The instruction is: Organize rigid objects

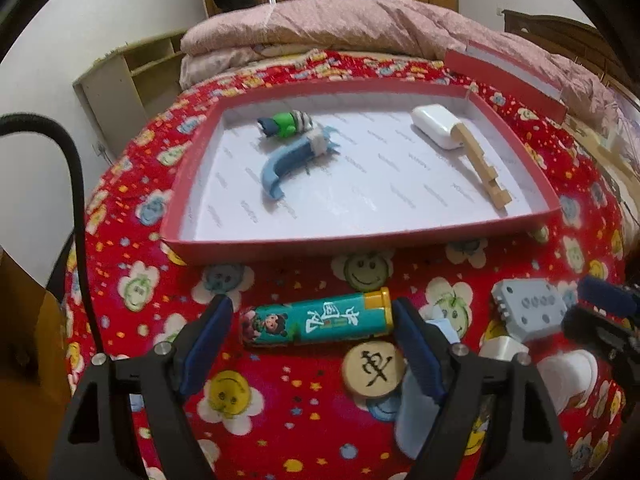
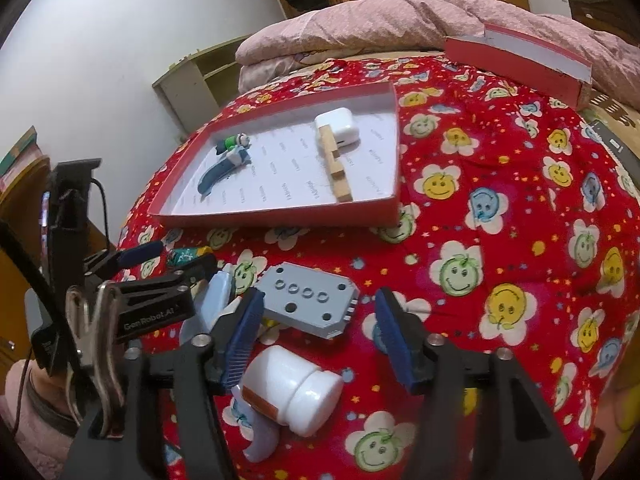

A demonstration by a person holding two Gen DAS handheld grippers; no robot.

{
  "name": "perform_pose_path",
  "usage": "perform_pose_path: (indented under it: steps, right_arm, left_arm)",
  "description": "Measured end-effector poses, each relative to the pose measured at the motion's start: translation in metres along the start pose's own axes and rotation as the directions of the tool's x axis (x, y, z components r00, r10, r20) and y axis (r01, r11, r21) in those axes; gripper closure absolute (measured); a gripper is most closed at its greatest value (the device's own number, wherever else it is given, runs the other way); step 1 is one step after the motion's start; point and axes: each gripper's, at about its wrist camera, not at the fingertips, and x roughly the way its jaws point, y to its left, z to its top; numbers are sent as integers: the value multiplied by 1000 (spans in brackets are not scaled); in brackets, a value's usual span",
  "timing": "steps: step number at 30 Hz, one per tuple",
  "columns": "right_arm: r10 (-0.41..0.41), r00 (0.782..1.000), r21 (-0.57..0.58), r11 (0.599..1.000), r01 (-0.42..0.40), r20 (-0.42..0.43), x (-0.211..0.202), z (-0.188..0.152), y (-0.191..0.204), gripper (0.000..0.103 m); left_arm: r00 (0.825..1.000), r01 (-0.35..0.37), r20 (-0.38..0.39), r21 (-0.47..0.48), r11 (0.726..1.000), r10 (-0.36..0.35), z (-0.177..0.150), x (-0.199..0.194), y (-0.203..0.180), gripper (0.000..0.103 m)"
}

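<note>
My left gripper (image 1: pixel 312 312) is open, with a teal tube with a gold cap (image 1: pixel 316 322) lying crosswise between its fingertips on the red quilt. A round wooden chess piece (image 1: pixel 374 368) lies just below the tube. My right gripper (image 2: pixel 320 320) is open around the near end of a grey block with holes (image 2: pixel 308 300), its right finger apart from it. A white bottle (image 2: pixel 292 388) lies on its side below the fingers. The red tray (image 1: pixel 360 240) beyond holds a green figure (image 1: pixel 286 122), a blue curved piece (image 1: pixel 286 164), a white charger (image 1: pixel 436 124) and a wooden piece (image 1: pixel 484 168).
The tray's red lid (image 2: pixel 520 60) leans on a pink duvet (image 1: pixel 360 20) at the back right. A pale blue piece (image 2: pixel 218 300) lies between the two grippers. A black cable (image 1: pixel 76 200) hangs at the left. A shelf unit (image 1: pixel 120 80) stands by the wall.
</note>
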Motion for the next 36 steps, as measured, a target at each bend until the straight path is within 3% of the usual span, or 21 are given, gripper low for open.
perform_pose_path:
  steps: [3,7,22,28,36]
  right_arm:
    - [0,1000,-4,1000,0,-20,6,-1,4,41]
    - [-2,999,-7,1000,2,-39,13,-2,10,41]
    - [-13,997,30,999,15,-73,27,0,15,36]
    - [-15,997,71,997,20,-71,33,4,14,30]
    - [-36,997,68,997,40,-63,38,7,18,29]
  left_arm:
    - [1000,-15,7,17,1000,15,-2,0,1,19]
    - [999,27,-22,-13,1000,-27,-4,9,6,19]
    - [998,60,29,-69,996,-58,-10,0,16,17]
    - [992,117,-25,-109,987,-120,-15,11,23,16]
    - [995,102,-1,-98,990,-103,-17,8,20,15]
